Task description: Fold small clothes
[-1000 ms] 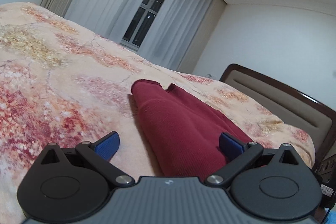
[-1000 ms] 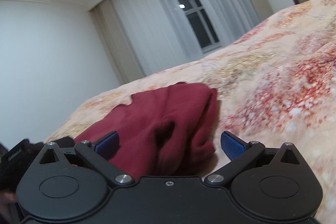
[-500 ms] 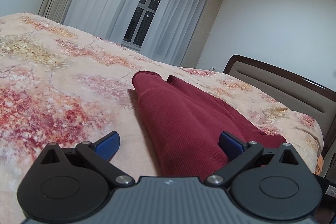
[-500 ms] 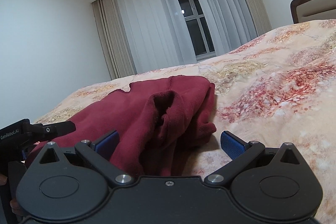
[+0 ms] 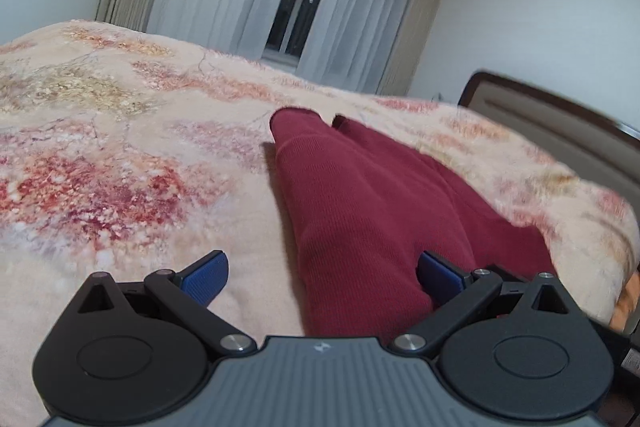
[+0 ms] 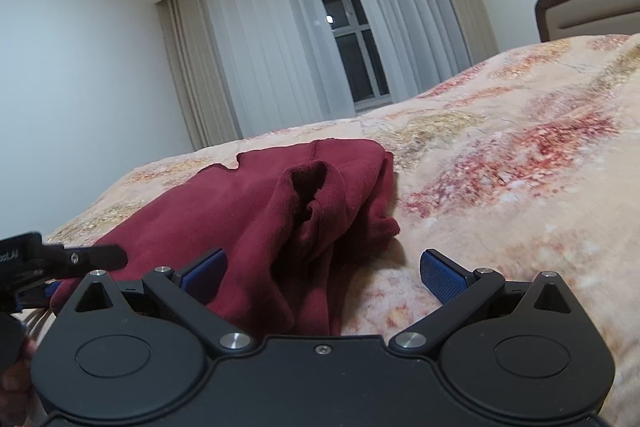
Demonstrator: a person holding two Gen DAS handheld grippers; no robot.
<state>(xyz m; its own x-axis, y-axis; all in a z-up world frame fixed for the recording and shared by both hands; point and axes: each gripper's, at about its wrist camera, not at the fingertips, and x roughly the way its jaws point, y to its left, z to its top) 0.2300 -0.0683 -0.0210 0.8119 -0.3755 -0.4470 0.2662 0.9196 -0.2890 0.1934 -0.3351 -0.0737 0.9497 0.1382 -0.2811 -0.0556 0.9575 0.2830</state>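
Our left claw (image 5: 322,277) is spread wide and holds nothing; its left blue pad (image 5: 206,277) sits over the bare bedspread (image 5: 120,163) and its right pad over the near end of the dark red garment (image 5: 360,211). Our right claw (image 6: 322,273) is spread just as wide and also empty, with its left pad against the garment (image 6: 256,227) and its right pad over the bedspread (image 6: 520,187).

The garment lies on the bed as a long, narrow, partly folded strip running away from us, near the bed's right edge in the left wrist view, with the headboard (image 5: 560,123) beyond. From the right wrist view its near end is bunched, and an open cuff or sleeve mouth (image 6: 310,193) stands up from the heap. The left claw's finger (image 6: 92,253) shows at the far left of that view, close to the cloth.

We judge the fold unfinished, with both claws placed to take the near edge. Several layers are stacked there, so a pinch may catch only the top one and pull the fold apart. The raised cuff could be trapped under the next fold and leave a lump. The plush bedspread may also be pinched along with the cloth. A sideways drag could carry the strip over the bed's edge.
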